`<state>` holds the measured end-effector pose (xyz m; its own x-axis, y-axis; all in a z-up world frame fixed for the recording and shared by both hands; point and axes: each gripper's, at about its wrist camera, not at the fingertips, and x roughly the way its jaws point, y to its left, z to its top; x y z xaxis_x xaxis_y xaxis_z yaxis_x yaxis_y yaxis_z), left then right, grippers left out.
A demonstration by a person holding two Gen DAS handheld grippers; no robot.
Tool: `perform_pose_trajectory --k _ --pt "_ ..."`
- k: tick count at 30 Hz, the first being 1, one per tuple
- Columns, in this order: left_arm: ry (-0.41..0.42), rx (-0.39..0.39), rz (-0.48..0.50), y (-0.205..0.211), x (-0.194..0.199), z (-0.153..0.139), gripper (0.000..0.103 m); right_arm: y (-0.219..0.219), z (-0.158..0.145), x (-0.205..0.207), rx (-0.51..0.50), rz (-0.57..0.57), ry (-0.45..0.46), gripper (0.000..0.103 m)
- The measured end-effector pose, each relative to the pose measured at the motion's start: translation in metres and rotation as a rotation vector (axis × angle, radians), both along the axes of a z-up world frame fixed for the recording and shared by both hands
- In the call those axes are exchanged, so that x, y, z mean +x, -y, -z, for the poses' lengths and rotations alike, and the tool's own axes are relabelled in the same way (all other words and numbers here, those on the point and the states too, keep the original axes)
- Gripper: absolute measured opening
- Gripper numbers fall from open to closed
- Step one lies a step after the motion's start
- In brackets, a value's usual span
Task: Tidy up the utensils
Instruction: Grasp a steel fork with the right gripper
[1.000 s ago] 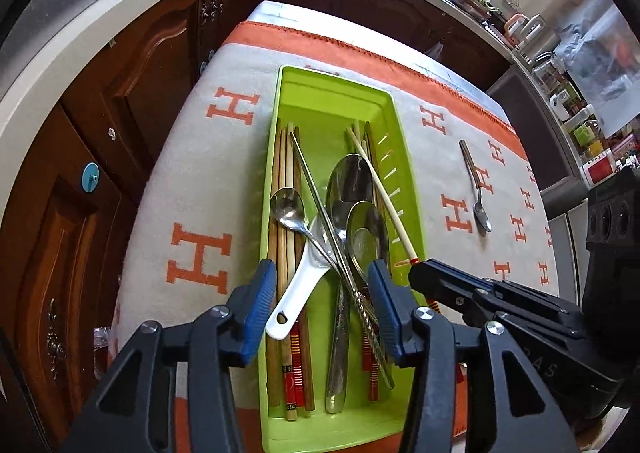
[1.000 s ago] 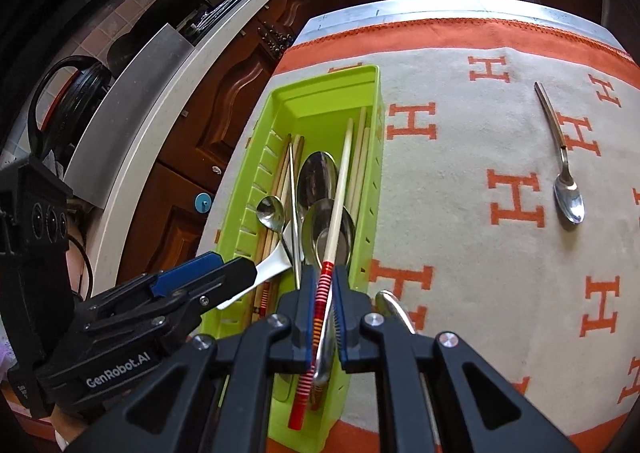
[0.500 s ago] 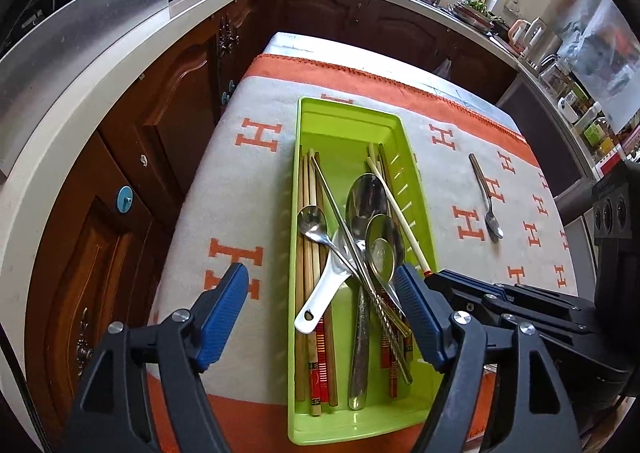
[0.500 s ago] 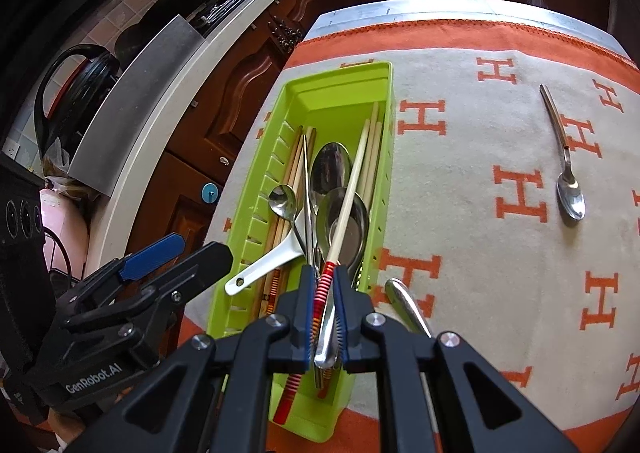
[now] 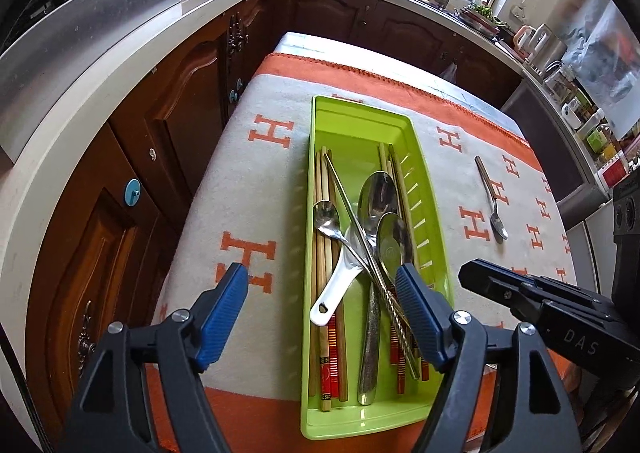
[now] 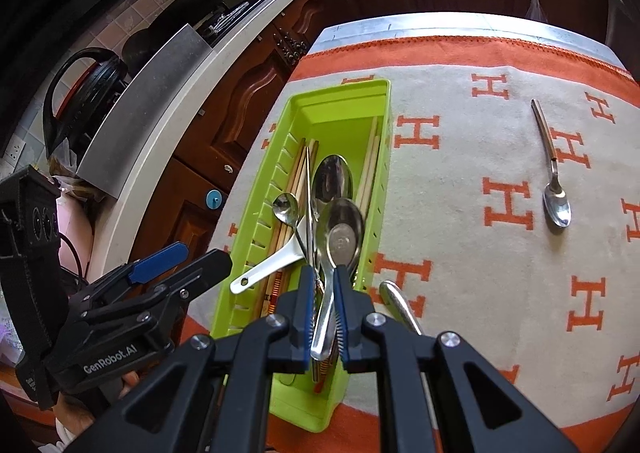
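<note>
The red-banded chopstick that the right hand-held gripper point(image 6: 323, 317) pinched a second ago is gone from between its fingers and now lies in the tray point(image 5: 440, 253) with the others. The right hand-held gripper's jaws stand narrow, with a spoon handle point(image 6: 325, 327) showing between the pads; whether they press on it cannot be told. The left hand-held gripper point(image 5: 320, 317) has pulled back and up since the earlier frame, and its jaws stand wide, one pad left of the tray and the other over the tray's right side, holding nothing.

The green tray lies straight ahead of both grippers. In it are wooden chopsticks point(image 5: 322, 189) along the left wall, more chopsticks point(image 5: 390, 165) along the right wall, a white spoon point(image 5: 340, 285), a small spoon point(image 5: 326, 215), two big spoons point(image 5: 394, 241) and a thin metal rod point(image 5: 348, 205) lying slantwise across them.

A teaspoon point(image 6: 554, 189) lies alone on the cloth point(image 6: 460, 173), well to the right of the tray. Another handle point(image 6: 394, 299) lies on the cloth just right of the right gripper's fingers.

The cloth, grey-white with orange H marks and an orange border, covers the desk. Dark wooden cabinets point(image 5: 180, 101) under a pale worktop stand to the left and ahead.
</note>
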<state>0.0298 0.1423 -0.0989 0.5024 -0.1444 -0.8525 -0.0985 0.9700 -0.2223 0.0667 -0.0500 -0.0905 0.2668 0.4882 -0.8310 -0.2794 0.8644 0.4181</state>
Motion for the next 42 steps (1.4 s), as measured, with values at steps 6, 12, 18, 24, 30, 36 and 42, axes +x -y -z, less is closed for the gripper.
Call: perform_pose_trajectory --k 6,12,18,24,30,36,42 --pt "0.008 0.009 0.009 0.003 -0.002 -0.003 0.074 0.018 -0.006 0.003 -0.008 0.039 0.034 0.011" --pt "0.014 0.009 0.040 0.016 -0.004 -0.008 0.074 0.036 -0.008 0.003 -0.013 0.065 0.045 0.011" --pt "0.019 0.009 0.096 0.041 -0.006 -0.014 0.074 0.056 -0.006 0.002 -0.017 0.073 0.044 0.011" --pt "0.027 0.002 0.154 0.067 -0.007 -0.016 0.074 0.067 0.003 -0.002 -0.048 0.017 0.026 0.014" --pt "0.026 -0.020 0.177 0.082 -0.010 -0.012 0.087 0.065 0.013 -0.014 -0.091 -0.098 0.065 0.020" --pt "0.014 -0.014 0.172 0.083 -0.014 -0.006 0.087 0.059 0.033 -0.029 -0.176 -0.212 0.104 0.020" --pt "0.001 -0.026 0.160 0.079 -0.018 -0.001 0.087 0.056 0.053 -0.040 -0.199 -0.272 0.102 0.020"
